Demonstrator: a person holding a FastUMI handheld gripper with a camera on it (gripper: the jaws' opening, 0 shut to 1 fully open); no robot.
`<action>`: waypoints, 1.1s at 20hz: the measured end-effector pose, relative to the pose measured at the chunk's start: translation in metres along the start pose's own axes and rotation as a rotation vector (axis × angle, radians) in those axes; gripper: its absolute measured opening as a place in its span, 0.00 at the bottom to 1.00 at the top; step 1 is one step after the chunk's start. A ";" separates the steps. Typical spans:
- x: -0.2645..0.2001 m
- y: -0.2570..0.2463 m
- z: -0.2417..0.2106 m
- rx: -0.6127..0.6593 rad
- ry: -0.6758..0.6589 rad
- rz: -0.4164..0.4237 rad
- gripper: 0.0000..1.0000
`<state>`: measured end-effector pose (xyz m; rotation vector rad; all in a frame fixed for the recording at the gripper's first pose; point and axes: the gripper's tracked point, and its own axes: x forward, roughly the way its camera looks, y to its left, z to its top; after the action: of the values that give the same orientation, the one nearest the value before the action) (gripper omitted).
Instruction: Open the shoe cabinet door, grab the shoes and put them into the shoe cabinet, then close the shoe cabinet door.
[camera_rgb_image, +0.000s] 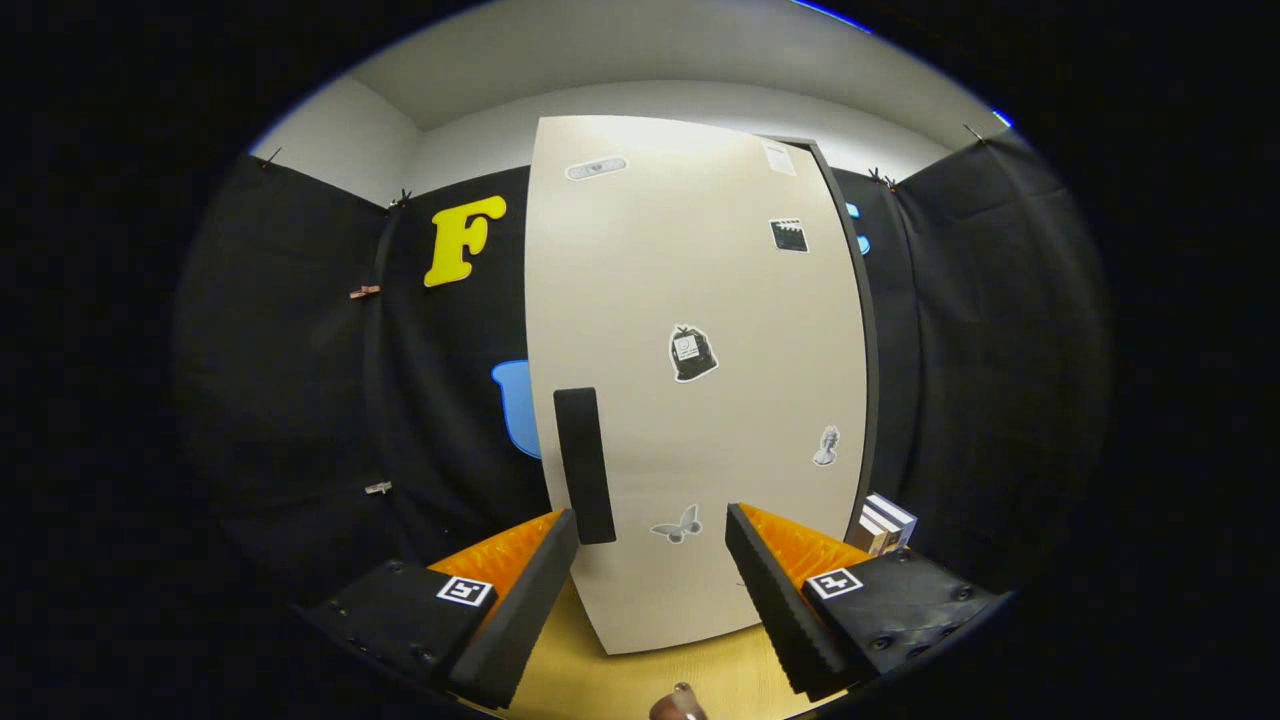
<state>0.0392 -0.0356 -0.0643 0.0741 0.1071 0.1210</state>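
The gripper (650, 555) stands released, fingers spread; the shoe cabinet door's (700, 380) upright handle (584, 465) lies at eleven o'clock, seemingly just beyond the left fingertip.

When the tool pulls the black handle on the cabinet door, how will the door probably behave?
The door looks like a flat, stiff panel, so it should swing, not bend. The black handle sits near one long edge, so the hinges are probably opposite. The tool is open with the handle just beyond one finger.
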 end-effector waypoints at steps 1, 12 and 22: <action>-0.003 0.001 0.002 -0.012 -0.005 -0.001 0.98; -0.033 0.000 0.011 -0.019 -0.029 0.002 0.98; -0.045 0.006 0.007 -0.021 -0.024 0.020 0.98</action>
<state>-0.0052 -0.0360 -0.0522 0.0558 0.0811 0.1407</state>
